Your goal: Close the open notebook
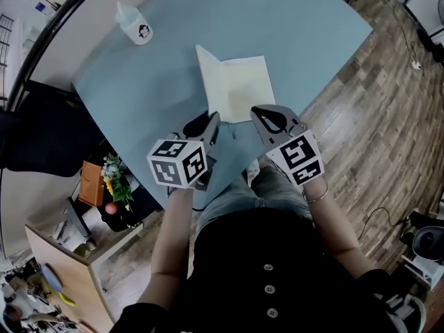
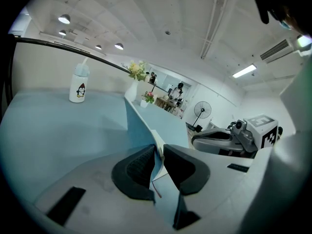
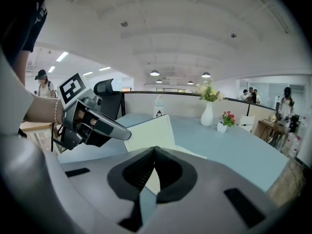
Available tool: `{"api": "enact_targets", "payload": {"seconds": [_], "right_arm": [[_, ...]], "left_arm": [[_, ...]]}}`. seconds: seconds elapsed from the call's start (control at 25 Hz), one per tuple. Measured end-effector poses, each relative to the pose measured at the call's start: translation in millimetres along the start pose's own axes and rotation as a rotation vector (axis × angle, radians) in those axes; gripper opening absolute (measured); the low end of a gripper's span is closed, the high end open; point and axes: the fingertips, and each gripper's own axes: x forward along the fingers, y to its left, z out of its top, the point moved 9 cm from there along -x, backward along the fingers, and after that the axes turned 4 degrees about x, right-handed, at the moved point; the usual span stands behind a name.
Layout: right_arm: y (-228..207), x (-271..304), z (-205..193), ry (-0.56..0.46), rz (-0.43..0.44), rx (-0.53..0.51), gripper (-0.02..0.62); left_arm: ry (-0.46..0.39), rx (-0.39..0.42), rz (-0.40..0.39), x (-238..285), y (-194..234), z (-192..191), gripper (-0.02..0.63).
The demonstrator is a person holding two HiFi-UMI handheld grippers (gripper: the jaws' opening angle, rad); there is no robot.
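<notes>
The notebook (image 1: 239,89) lies on the blue table (image 1: 139,96) with its cream pages showing. Its left cover (image 1: 202,75) stands nearly upright. My left gripper (image 1: 214,121) is shut on that blue cover (image 2: 140,128) at its near corner; a thin red ribbon hangs below the jaws in the left gripper view. My right gripper (image 1: 255,111) is shut with nothing between the jaws, hovering at the notebook's near right edge. In the right gripper view the raised page (image 3: 150,130) stands just beyond the right gripper (image 3: 154,151), and the left gripper (image 3: 124,130) reaches in from the left.
A white penguin bottle (image 1: 137,28) stands at the table's far left. A white vase (image 3: 208,115) and a small flower pot (image 3: 224,125) stand at the far edge. The table's near edge (image 1: 229,179) runs just under both grippers. Wooden floor lies to the right.
</notes>
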Motion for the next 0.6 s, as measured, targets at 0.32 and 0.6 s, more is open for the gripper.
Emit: {"api": "enact_targets", "payload": {"seconds": [0.32, 0.6], "right_arm": [[-7, -6, -1, -0.031, -0.026, 0.047, 0.008], [-18, -9, -8, -0.025, -0.051, 0.072, 0.008]], "left_arm": [[0.015, 0.025, -0.013, 5, -4, 4, 0.057], [0.020, 0.048, -0.055, 14, -9, 6, 0.051]]}}
